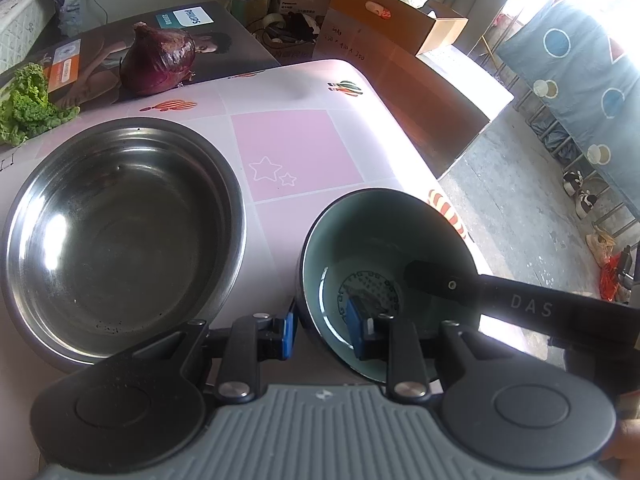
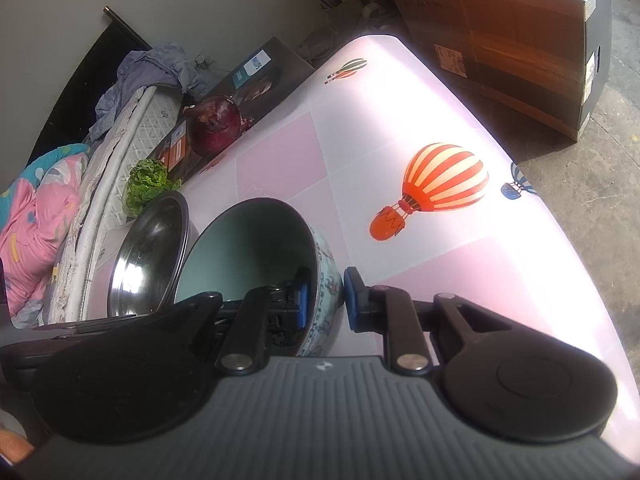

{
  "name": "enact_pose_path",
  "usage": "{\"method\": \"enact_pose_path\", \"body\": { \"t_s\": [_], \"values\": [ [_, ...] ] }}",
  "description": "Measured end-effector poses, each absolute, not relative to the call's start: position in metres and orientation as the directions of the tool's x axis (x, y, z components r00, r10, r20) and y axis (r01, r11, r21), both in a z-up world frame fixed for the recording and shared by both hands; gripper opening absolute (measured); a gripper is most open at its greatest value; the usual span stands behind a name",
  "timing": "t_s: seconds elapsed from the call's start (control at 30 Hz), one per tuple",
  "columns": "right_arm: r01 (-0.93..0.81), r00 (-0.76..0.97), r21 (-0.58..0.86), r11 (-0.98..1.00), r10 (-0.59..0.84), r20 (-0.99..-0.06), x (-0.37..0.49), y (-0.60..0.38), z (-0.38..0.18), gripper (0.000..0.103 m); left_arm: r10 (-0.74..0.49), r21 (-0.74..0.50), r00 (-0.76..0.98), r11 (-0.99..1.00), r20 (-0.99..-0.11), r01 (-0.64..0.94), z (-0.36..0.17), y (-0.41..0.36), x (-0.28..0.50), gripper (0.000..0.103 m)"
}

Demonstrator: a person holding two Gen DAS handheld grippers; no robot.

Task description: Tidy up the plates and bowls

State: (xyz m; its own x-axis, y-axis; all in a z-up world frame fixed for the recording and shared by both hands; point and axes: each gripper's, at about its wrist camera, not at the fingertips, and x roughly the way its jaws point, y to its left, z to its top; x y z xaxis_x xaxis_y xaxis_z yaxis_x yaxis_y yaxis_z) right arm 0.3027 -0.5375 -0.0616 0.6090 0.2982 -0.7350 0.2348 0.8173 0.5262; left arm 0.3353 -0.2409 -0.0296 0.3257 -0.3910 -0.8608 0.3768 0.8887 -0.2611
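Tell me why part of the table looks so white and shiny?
Left wrist view: sunlight washes out the table edge, and the steel bowl shows a bright glint. Right wrist view: the same glare bleaches the tablecloth's right side; fisheye bends its edges.

Right claw [image 2: 326, 300] astride bowl [image 2: 256, 248] wall

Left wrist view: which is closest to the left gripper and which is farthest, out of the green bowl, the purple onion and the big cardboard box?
1. Green bowl: nearest; the left gripper straddles its rim.
2. Purple onion: farther back on the left, on a printed box.
3. Big cardboard box: farthest, past the table's far edge, to the right.
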Motion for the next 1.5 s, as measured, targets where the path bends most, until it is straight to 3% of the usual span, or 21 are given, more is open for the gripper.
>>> {"method": "enact_pose_path", "body": {
  "t_s": [0.47,0.8,1.17,1.5],
  "values": [
    [0.211,0.644,0.505,0.837,0.270,-0.716,0.302,-0.526,-0.014,0.017,-0.454,-0.320,0.371,0.873,-0.810,0.368,0.009,-0.215,0.332,0.027],
    [0.128,0.645,0.519,0.845,0.326,-0.691,0.327,-0.466,0.017,0.017,-0.423,-0.313,0.450,0.901,-0.786,0.299,0.034,-0.147,0.340,0.026],
    [0.092,0.583,0.528,0.845,0.384,-0.716,0.375,-0.399,-0.009,0.017,-0.362,-0.295,0.457,0.931,-0.812,0.213,0.006,-0.091,0.373,0.026],
    [0.103,0.566,0.467,0.878,0.334,-0.753,0.405,-0.381,-0.039,0.017,-0.364,-0.298,0.432,0.930,-0.825,0.215,-0.026,-0.085,0.392,0.026]
  ]
}}
